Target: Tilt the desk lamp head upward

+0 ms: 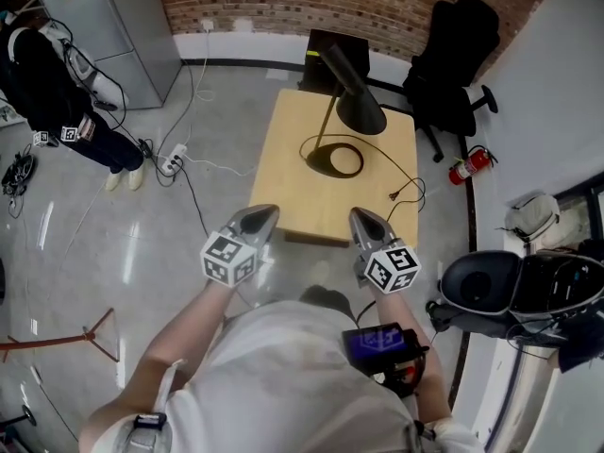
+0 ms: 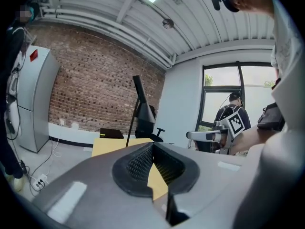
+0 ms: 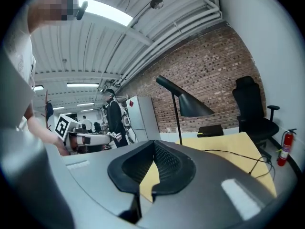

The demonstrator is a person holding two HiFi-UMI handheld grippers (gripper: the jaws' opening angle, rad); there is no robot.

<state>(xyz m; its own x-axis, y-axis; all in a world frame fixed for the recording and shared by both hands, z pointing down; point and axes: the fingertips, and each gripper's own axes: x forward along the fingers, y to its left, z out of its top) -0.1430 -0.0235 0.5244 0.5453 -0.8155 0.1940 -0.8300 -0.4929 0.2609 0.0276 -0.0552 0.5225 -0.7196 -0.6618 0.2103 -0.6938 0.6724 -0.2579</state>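
- the lamp (image 1: 347, 100) stands mid-tabletop (image 1: 283, 168), toward the far edge, its head (image 1: 366, 116) drooping.
- the left gripper (image 1: 257, 217) and right gripper (image 1: 364, 219) hover at the near edge, both sets of fingers closed on nothing.
- i'd open the right fingers first, reach over, grip the head's rim and lift slowly.
- steadying the base (image 1: 334, 160) with the left gripper should stop tipping.

Wooden table (image 1: 283, 182) — desk lamp (image 1: 359, 109) and its cord (image 1: 415, 185) lie on it.
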